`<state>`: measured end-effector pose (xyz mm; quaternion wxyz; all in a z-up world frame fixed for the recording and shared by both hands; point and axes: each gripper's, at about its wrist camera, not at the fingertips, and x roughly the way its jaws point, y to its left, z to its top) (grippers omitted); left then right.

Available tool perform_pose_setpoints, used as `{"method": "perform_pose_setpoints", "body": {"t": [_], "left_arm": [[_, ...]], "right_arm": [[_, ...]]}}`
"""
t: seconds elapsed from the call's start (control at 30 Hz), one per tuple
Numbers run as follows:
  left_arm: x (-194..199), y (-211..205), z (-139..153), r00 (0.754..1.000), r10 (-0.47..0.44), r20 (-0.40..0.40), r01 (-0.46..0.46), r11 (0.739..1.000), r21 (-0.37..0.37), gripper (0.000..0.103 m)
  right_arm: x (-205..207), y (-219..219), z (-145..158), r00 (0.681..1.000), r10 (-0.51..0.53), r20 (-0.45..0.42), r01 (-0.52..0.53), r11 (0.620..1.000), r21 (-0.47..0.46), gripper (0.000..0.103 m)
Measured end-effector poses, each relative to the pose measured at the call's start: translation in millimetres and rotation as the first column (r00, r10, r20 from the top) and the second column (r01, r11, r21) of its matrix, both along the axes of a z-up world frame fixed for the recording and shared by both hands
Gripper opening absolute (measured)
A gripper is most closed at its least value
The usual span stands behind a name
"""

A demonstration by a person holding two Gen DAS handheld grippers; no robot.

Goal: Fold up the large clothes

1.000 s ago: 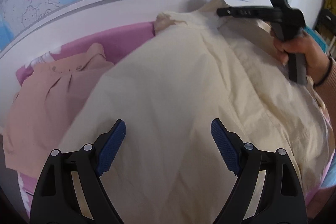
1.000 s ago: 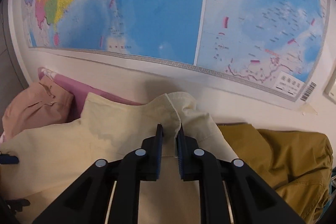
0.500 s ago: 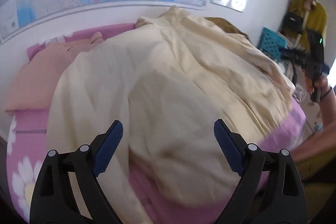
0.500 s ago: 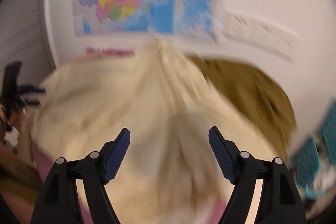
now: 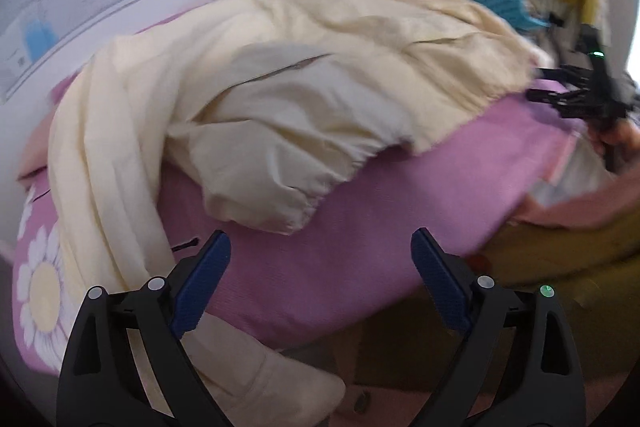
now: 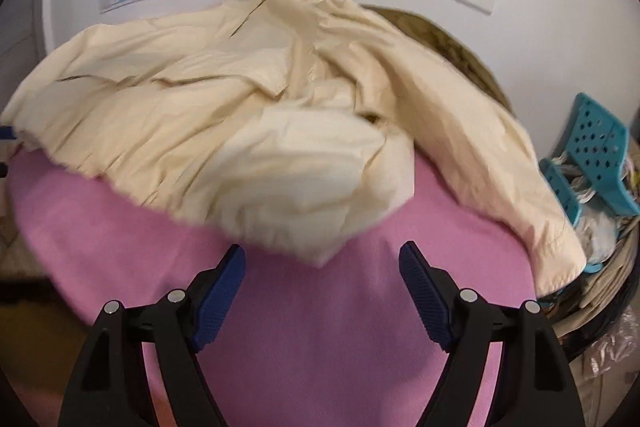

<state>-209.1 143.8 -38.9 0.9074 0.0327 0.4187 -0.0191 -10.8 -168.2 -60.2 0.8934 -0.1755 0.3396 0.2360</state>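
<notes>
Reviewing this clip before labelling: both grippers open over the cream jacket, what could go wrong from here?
1. The cream jacket lies bunched, not flat; a fold made now may lock in creases.
2. Its sleeve trails over the edge of the pink cover, so it may drag or slip off.
3. The left gripper and right gripper are open over bare cover; closing here would likely pinch cover instead of jacket.

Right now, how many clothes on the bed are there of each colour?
Cream: 1, the jacket
Olive-brown: 1, a garment behind it by the wall
Pink-tan: 1, a garment barely showing at the left edge
Total: 3
Both grippers are open and hold nothing.
</notes>
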Motion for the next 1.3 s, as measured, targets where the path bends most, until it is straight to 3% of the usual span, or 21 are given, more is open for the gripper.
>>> {"method": "perform_pose_setpoints", "body": {"t": [0.13,0.17,0.2,0.23,0.3,0.5,0.6,0.67,0.7,0.8,0.87,0.97,1.07,1.13,1.2,1.23,1.3], "left_arm": [[16.2,10.2,6.1,0.992,0.110,0.064,-0.106,0.992,-0.068,0.089],[23.7,15.5,9.2,0.985,0.148,0.084,-0.140,0.986,-0.090,0.088],[29.0,19.7,11.1,0.982,0.166,0.088,-0.155,0.980,-0.123,0.083],[33.6,24.3,14.3,0.977,0.190,0.096,-0.174,0.972,-0.158,0.076],[39.5,29.3,21.2,0.974,0.205,0.099,-0.181,0.961,-0.207,0.050],[49.9,60.4,72.4,0.934,0.324,0.148,-0.270,0.915,-0.302,0.022],[44.4,70.0,96.6,0.919,0.354,0.175,-0.291,0.906,-0.306,0.020],[37.8,67.3,105.9,0.921,0.338,0.196,-0.284,0.923,-0.260,0.021],[36.1,64.2,105.2,0.924,0.330,0.192,-0.284,0.930,-0.231,0.026],[38.9,48.6,80.9,0.960,0.264,0.099,-0.247,0.957,-0.155,0.028],[40.2,34.8,56.7,0.972,0.233,0.032,-0.232,0.971,-0.052,0.029],[38.1,23.5,33.0,0.977,0.208,-0.036,-0.205,0.976,0.068,0.030],[30.5,19.9,30.2,0.984,0.172,-0.038,-0.169,0.983,0.076,0.031],[20.9,20.5,39.3,0.995,0.096,-0.016,-0.095,0.995,0.026,0.035],[7.4,23.7,48.4,1.000,0.006,0.017,-0.006,0.999,-0.034,0.047],[-2.6,25.3,55.8,0.998,-0.025,0.056,0.027,0.999,-0.041,0.048],[-19.1,28.8,70.8,0.987,-0.099,0.130,0.110,0.990,-0.085,0.063]], "right_arm": [[20.6,11.8,4.0,1.000,-0.013,-0.016,0.015,0.997,0.072,0.061],[25.4,15.0,7.0,1.000,-0.005,-0.025,0.007,0.996,0.092,0.046],[30.6,15.9,11.2,1.000,-0.012,-0.024,0.014,0.994,0.105,0.019],[34.4,14.5,16.7,0.999,-0.006,-0.051,0.013,0.990,0.137,0.013],[40.2,6.3,33.2,0.994,0.005,-0.112,0.024,0.966,0.258,0.010],[28.0,-4.6,111.4,0.969,0.156,-0.190,-0.045,0.873,0.485,0.009],[6.4,-13.5,142.6,0.952,0.241,-0.186,-0.093,0.813,0.575,0.009],[-4.4,-27.1,149.0,0.935,0.291,-0.205,-0.099,0.767,0.634,0.009],[-8.4,-32.5,144.0,0.936,0.278,-0.218,-0.087,0.780,0.619,0.009],[-1.8,-34.0,96.3,0.929,0.154,-0.335,0.028,0.877,0.479,0.009],[11.0,-39.3,51.6,0.896,0.051,-0.441,0.134,0.916,0.378,0.015],[9.4,-41.8,20.9,0.877,-0.027,-0.480,0.157,0.960,0.233,0.048],[-1.1,-39.5,33.5,0.888,0.006,-0.460,0.089,0.979,0.186,0.056],[-8.6,-36.7,54.3,0.900,0.066,-0.430,0.001,0.988,0.153,0.062],[-20.9,-36.1,79.4,0.917,0.124,-0.378,-0.100,0.992,0.082,0.072],[-28.6,-40.4,92.5,0.923,0.161,-0.351,-0.141,0.986,0.084,0.073],[-30.9,-47.9,118.2,0.922,0.237,-0.307,-0.205,0.970,0.133,0.079]]}}
